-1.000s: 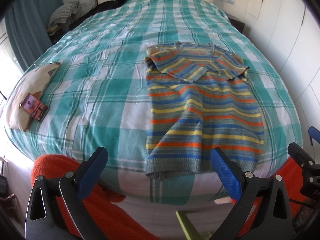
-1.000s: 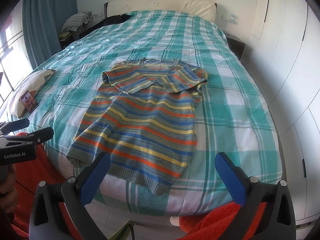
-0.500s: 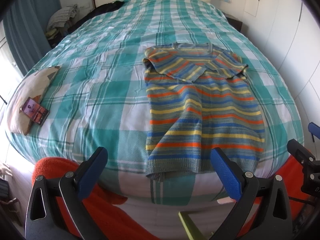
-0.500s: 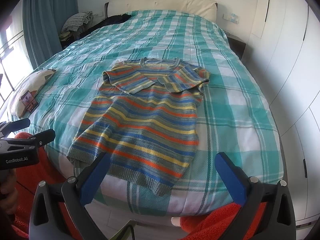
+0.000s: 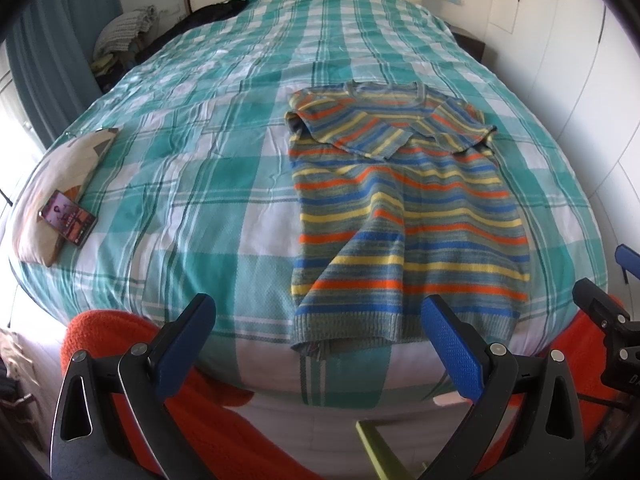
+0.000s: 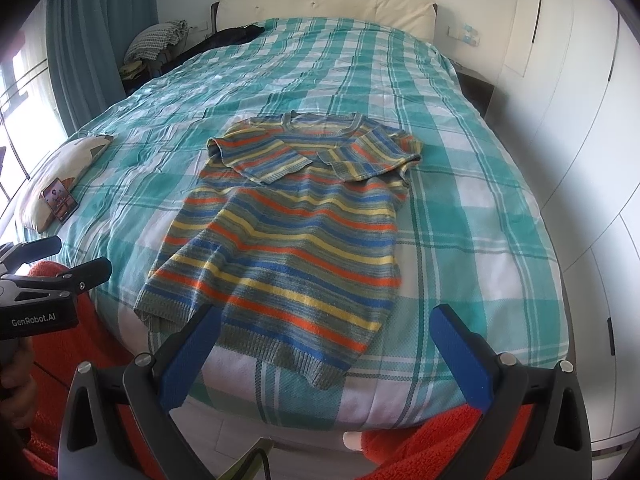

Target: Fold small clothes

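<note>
Striped sweater [image 5: 404, 216] flat on checked bed [image 5: 200, 184], sleeves folded in. Left claw [image 5: 318, 334] and right claw [image 6: 324, 340] spread wide, empty, near hem. Best: pinch both hem corners evenly, fold toward collar.

This is a bedroom in a home: a wide bed [image 6: 460, 208] fills the room, spread with a teal-and-white checked cover and backed by a cream padded headboard [image 6: 324, 4]. Teal curtains [image 6: 92, 36] hang beside a bright window on the left, tall white wardrobe doors [image 6: 576, 92] line the right wall, and a heap of clothes [image 6: 160, 42] sits in the far left corner next to the headboard. A striped knitted sweater [image 6: 288, 240] lies flat on the cover, and a phone [image 6: 60, 200] rests on a pillow [image 6: 68, 160] at the bed's left edge, the sort of everyday clutter a lived-in bedroom has.
</note>
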A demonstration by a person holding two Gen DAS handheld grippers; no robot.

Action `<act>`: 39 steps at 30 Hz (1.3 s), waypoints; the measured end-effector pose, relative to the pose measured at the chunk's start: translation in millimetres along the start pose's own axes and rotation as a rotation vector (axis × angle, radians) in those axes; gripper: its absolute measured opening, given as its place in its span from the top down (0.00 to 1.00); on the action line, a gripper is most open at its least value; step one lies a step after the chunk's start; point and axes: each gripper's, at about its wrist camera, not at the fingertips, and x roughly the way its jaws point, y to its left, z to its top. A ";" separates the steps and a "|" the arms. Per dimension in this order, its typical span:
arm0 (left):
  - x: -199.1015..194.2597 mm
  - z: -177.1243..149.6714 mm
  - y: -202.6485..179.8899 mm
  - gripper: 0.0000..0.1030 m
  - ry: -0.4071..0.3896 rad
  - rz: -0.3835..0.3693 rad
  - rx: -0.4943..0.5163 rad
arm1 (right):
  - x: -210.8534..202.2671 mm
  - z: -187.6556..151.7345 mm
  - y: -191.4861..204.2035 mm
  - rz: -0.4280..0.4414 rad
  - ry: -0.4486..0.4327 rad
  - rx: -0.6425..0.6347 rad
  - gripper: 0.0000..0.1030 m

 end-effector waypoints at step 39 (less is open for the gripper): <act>77.4 -36.3 21.5 0.01 0.186 0.009 0.213 | 52.7 -38.0 -74.5 -0.013 0.245 0.068 0.00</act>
